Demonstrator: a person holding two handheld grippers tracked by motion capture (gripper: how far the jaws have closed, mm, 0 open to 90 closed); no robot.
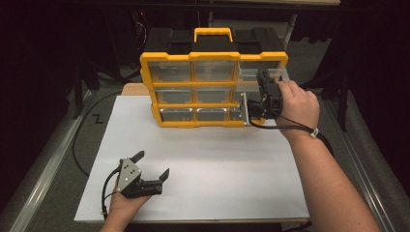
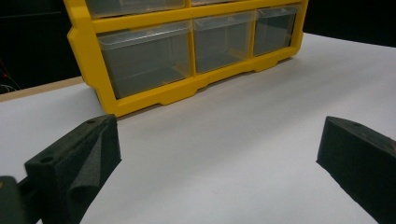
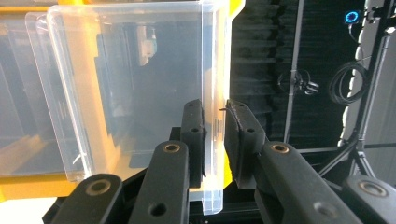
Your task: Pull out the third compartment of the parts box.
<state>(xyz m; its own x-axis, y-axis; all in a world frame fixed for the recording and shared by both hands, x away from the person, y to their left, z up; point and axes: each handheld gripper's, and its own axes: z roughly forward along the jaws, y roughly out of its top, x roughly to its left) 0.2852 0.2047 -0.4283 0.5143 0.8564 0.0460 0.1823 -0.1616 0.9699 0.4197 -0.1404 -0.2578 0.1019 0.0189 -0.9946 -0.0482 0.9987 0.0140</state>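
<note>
A yellow-framed organizer [image 1: 193, 124] with clear plastic drawers stands upright at the far side of the white board [image 1: 217, 164]. At its right column, a clear drawer [image 1: 244, 108] sticks out of the frame. My right gripper [image 1: 255, 110] is shut on it. In the right gripper view, the pads of my right gripper [image 3: 215, 116] pinch the thin side wall of this clear drawer [image 3: 140, 84]. My left gripper [image 1: 153, 163] rests open low over the board's near left, holding nothing. In the left gripper view it [image 2: 217, 135] faces the organizer's [image 2: 159, 98] bottom row, well apart from it.
The organizer has a yellow carry handle [image 1: 212, 33] and black top. A wooden table edge [image 1: 135, 89] shows behind the board at the left. Dark stands and cables [image 3: 345, 84] lie beyond the organizer's right side. Bare white board spreads between the grippers.
</note>
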